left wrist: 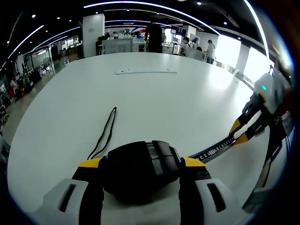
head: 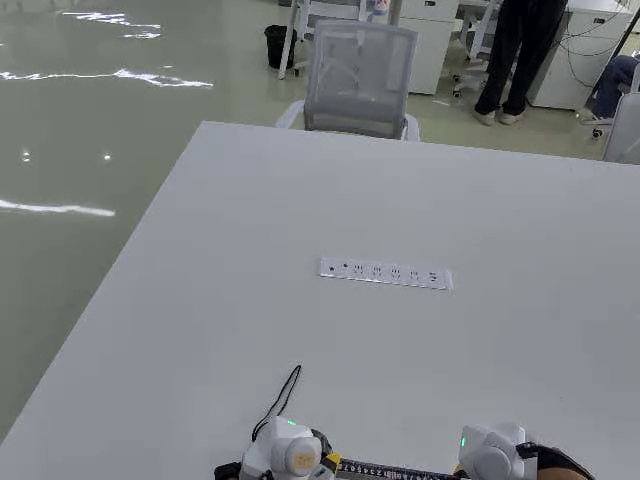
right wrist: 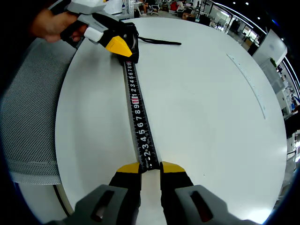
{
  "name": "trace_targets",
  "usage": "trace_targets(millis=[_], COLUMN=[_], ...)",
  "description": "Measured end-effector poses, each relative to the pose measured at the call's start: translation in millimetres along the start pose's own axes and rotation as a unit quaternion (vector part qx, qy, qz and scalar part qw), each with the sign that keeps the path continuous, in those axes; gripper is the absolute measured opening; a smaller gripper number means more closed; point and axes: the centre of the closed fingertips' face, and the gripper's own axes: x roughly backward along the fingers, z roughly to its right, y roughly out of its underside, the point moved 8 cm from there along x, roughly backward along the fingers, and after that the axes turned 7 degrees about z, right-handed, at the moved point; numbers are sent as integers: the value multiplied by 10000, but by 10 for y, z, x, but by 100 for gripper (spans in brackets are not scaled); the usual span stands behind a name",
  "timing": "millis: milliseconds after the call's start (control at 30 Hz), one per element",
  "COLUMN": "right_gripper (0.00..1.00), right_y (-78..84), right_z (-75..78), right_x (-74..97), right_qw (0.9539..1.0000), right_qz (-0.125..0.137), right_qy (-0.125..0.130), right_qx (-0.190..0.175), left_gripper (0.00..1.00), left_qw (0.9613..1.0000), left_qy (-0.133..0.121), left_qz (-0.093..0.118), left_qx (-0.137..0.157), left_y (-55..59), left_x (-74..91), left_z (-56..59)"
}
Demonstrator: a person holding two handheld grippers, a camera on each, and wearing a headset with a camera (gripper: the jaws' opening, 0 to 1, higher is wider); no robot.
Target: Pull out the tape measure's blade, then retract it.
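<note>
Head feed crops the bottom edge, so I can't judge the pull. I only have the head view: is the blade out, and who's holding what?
Observer: The blade is out, stretched straight from the case to the right gripper, whose jaws pinch its tip.
Operator: Case secured?
Observer: Yes, the left gripper is shut around the black case.
Operator: Anything near the blade?
Observer: A black strap lies loose on the table beyond the case, apart from the blade.
</note>
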Motion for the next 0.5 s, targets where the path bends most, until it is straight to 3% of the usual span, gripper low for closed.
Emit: trace_targets(millis=[500], right_gripper=[14], right_y=[-81], right_z=[-17], right_x=[-25], right_qw=[9999], right_qz=[92], right_qy=[-12], right_qx=[-43], left_gripper=[62], left_qw=[10000], left_qy=[17], left_qz=[-5], left_qx=[-2], left_y=[-6], left_x=[-8], left_z=[-10])
